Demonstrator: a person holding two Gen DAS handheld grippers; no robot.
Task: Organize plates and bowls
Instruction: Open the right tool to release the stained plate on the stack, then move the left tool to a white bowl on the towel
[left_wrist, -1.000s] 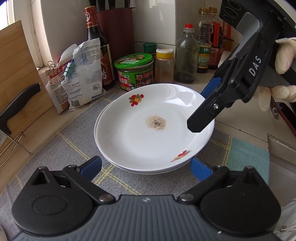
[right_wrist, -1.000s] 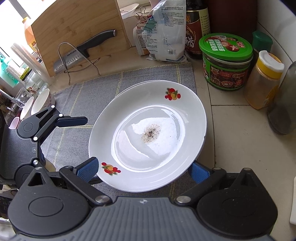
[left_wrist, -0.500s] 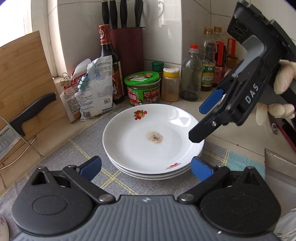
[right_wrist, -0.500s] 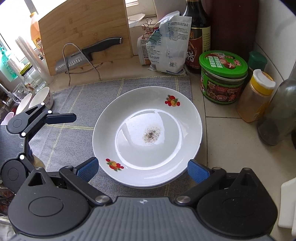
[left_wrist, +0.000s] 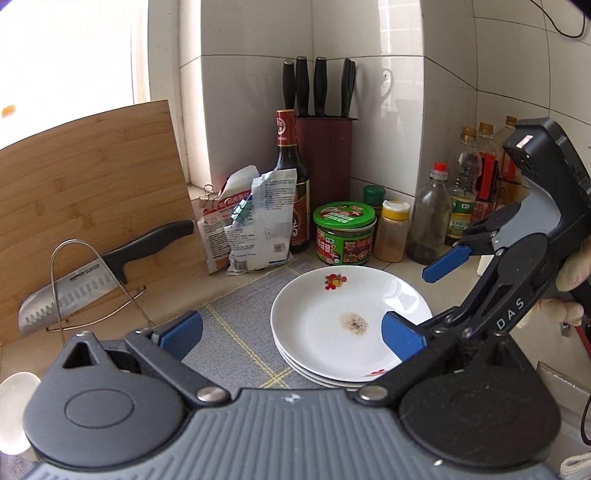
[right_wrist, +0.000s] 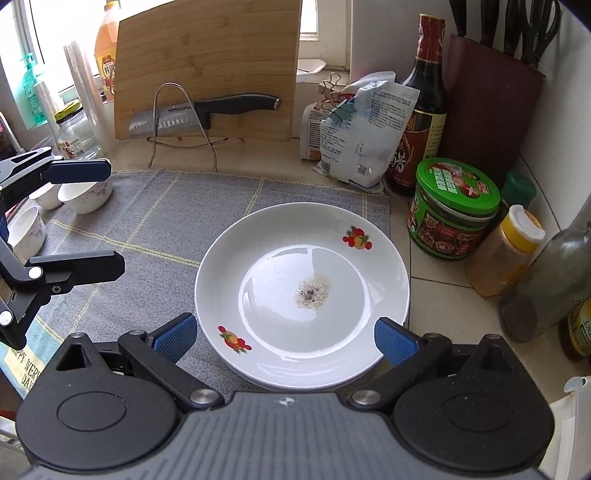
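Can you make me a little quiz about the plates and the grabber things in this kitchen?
1. True or false: the top plate is perfectly clean.
2. What do the stacked plates rest on? A) wooden cutting board B) grey checked cloth C) bare tiles
3. Fill in: the right gripper has its fingers ____ and holds nothing.

Key:
1. False: a brown speckled stain sits in its middle.
2. B
3. open. The left gripper is open too.

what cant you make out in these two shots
- Plate stack, left wrist view: the near rim is hidden by the left claw; exact count unclear.
- Small bowls, right wrist view: partly covered by the left claw; contents unseen.
- Bottle labels: too small to read.
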